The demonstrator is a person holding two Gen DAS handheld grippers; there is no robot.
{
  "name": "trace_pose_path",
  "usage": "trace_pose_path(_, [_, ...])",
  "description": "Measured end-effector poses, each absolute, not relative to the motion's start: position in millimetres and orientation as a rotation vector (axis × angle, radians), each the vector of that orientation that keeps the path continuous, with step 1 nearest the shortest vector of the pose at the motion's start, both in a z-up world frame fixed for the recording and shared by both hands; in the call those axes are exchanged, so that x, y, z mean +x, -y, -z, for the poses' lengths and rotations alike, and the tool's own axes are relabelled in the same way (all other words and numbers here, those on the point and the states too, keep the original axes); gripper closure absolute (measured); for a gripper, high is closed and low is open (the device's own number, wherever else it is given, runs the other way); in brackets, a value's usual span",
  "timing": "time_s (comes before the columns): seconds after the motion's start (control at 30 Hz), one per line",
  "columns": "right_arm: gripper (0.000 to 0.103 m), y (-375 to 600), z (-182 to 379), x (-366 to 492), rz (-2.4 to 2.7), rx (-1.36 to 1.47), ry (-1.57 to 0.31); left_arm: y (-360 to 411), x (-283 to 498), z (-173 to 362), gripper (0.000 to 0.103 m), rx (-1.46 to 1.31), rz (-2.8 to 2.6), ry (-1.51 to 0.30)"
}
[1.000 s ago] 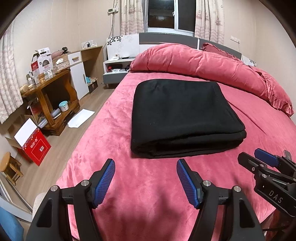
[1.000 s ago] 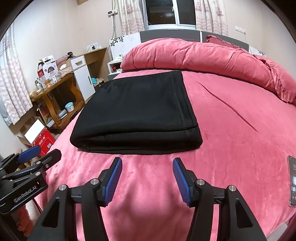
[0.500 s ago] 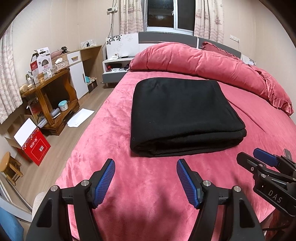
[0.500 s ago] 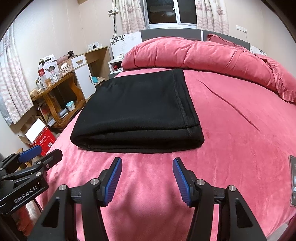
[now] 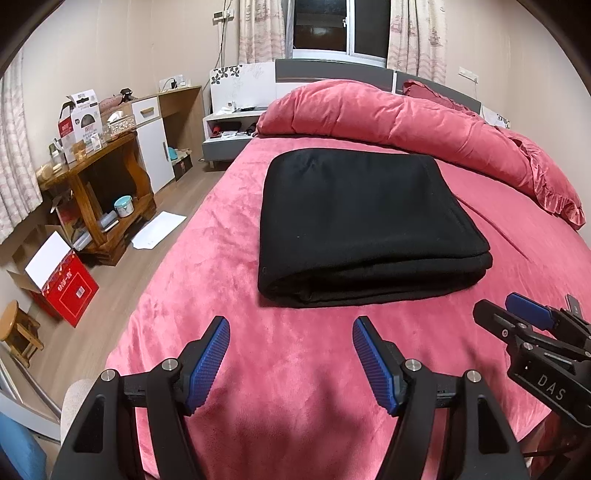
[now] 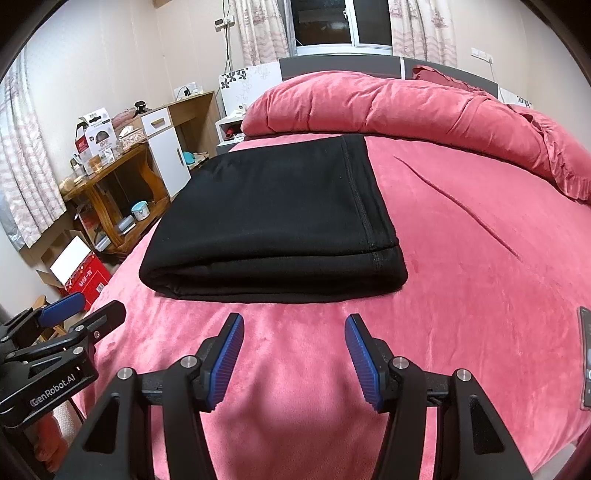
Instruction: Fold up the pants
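Bed — folded pants, duvet

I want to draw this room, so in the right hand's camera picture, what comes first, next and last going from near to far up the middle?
Right hand-held gripper → bare pink bedspread → folded black pants → rolled pink quilt → grey headboard → window.

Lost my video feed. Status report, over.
Left gripper and right gripper open, empty, short of the pants. Black pants folded flat on the pink bedspread. Nothing in the way.
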State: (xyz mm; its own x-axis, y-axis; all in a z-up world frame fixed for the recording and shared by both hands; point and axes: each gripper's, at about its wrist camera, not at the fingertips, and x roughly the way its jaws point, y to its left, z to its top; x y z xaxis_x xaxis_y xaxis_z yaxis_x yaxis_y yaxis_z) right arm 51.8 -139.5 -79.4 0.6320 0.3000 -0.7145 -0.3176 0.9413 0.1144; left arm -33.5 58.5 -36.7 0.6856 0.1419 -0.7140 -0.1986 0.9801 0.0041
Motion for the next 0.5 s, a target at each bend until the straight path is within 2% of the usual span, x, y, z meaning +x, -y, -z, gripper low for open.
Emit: trace_pose_path(0.5, [0.045,138.6,81.9,52.1,-0.354,-0.025,-0.822,-58.3,-32.4,39.6,0.033,-0.086,-0.181,-0.810])
